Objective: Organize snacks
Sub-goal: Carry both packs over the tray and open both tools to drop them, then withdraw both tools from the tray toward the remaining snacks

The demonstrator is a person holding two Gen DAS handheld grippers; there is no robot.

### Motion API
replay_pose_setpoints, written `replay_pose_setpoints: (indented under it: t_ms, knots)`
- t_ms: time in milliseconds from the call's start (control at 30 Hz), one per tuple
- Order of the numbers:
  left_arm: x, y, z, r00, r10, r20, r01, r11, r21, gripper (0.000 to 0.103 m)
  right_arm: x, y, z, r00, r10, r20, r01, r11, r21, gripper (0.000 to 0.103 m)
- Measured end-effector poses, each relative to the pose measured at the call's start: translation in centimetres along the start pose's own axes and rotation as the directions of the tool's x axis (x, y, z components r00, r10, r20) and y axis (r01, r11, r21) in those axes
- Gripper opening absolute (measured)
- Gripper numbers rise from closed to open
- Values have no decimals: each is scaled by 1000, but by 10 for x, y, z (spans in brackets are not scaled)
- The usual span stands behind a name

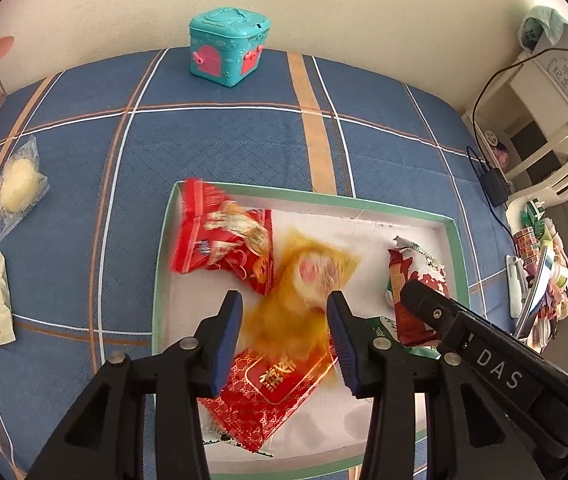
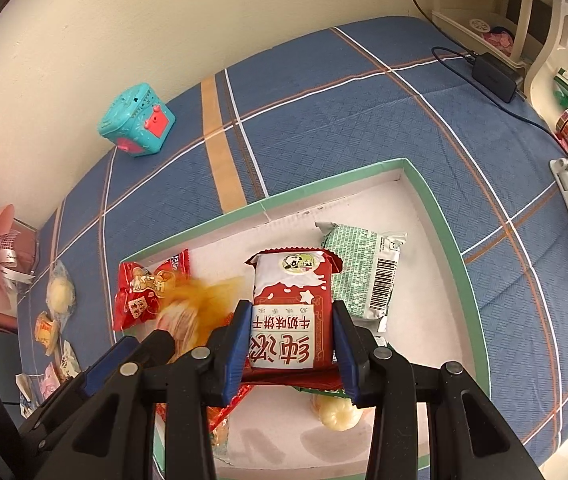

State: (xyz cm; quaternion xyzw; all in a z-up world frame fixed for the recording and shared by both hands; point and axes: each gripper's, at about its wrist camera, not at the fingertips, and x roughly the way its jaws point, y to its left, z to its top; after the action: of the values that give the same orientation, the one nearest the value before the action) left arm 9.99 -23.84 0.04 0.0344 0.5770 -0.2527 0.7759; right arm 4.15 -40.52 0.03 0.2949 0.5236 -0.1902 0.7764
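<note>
Right tongs (image 2: 291, 346) are clamped on the red-and-white foil biscuit packet (image 2: 289, 312) over our shallow green-rimmed cardboard tray (image 2: 439, 216) near the bed's front edge. Left tongs (image 1: 284, 338) stand parted, the blurry orange plastic snack bag (image 1: 311, 280) dropping free (mid-fall, we think). It could bounce off the packets piled underneath and land outside the rim.

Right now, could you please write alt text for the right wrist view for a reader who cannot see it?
The right gripper clamps a red-and-white biscuit packet over a green-rimmed white box on a blue plaid cloth. A green-and-white packet lies behind it, a red snack packet to its left.
</note>
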Motion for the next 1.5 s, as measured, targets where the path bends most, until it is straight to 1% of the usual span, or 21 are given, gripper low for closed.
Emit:
replay_pose_setpoints:
  t_ms: [100, 233, 300, 433, 500, 533, 633, 733, 767, 800, 867, 933, 1000, 1133, 1200, 1267, 1367, 1433, 1500]
  knots:
    - [-3, 5, 0, 1000, 15, 8, -14, 1000, -15, 45, 1, 2, -1, 1000, 1, -7, -1, 1000, -6, 42]
    - [-9, 17, 0, 999, 45, 22, -44, 998, -39, 51, -2, 6, -1, 1000, 5, 1, -5, 1000, -19, 43]
    - [-11, 23, -1, 998, 54, 26, -53, 997, -59, 51, -4, 7, -2, 1000, 5, 6, -5, 1000, -27, 43]
    - [-14, 37, -3, 994, 105, 34, -101, 991, -93, 57, -6, 10, -6, 1000, -6, 5, 7, 999, -42, 43]
    - [-17, 42, -4, 990, 135, 38, -130, 986, -103, 59, -8, 15, -10, 1000, -18, 6, 18, 998, -60, 42]
    - [-18, 44, -5, 988, 150, 40, -145, 984, -106, 60, -8, 18, -12, 1000, -21, 6, 22, 997, -71, 43]
    - [-21, 51, -8, 982, 186, 47, -179, 977, -116, 75, -9, 26, -19, 1000, -30, 5, 31, 994, -109, 43]
    - [-23, 57, -14, 976, 211, 50, -203, 970, -132, 76, -13, 35, -27, 999, -51, 17, 52, 987, -151, 46]
    - [-24, 58, -15, 975, 216, 51, -207, 969, -135, 80, -16, 37, -30, 998, -56, 23, 59, 985, -162, 50]
    - [-26, 60, -18, 974, 221, 53, -212, 968, -136, 82, -17, 39, -32, 998, -60, 28, 64, 984, -169, 57]
    - [-29, 61, -24, 971, 233, 56, -224, 965, -135, 84, -20, 41, -36, 997, -61, 35, 67, 982, -179, 63]
    - [-31, 64, -31, 968, 245, 57, -236, 963, -134, 85, -22, 42, -42, 998, -58, 35, 64, 980, -191, 66]
    - [-32, 65, -37, 964, 258, 57, -249, 959, -137, 87, -22, 42, -47, 998, -60, 35, 65, 978, -199, 72]
    - [-35, 68, -45, 953, 296, 59, -286, 948, -139, 92, -25, 41, -58, 997, -65, 42, 72, 975, -210, 80]
    - [-37, 68, -50, 950, 305, 63, -294, 946, -137, 93, -28, 40, -64, 996, -70, 52, 79, 973, -215, 88]
    - [-40, 68, -55, 948, 310, 67, -299, 945, -134, 93, -29, 40, -68, 996, -73, 58, 84, 972, -222, 91]
    - [-43, 66, -64, 943, 326, 72, -315, 941, -127, 94, -29, 40, -73, 996, -72, 54, 83, 970, -228, 92]
    - [-43, 68, -68, 942, 328, 68, -318, 940, -126, 94, -29, 39, -77, 996, -74, 54, 85, 970, -229, 92]
    - [-43, 71, -71, 942, 330, 63, -319, 938, -132, 94, -30, 38, -80, 996, -74, 54, 85, 970, -228, 97]
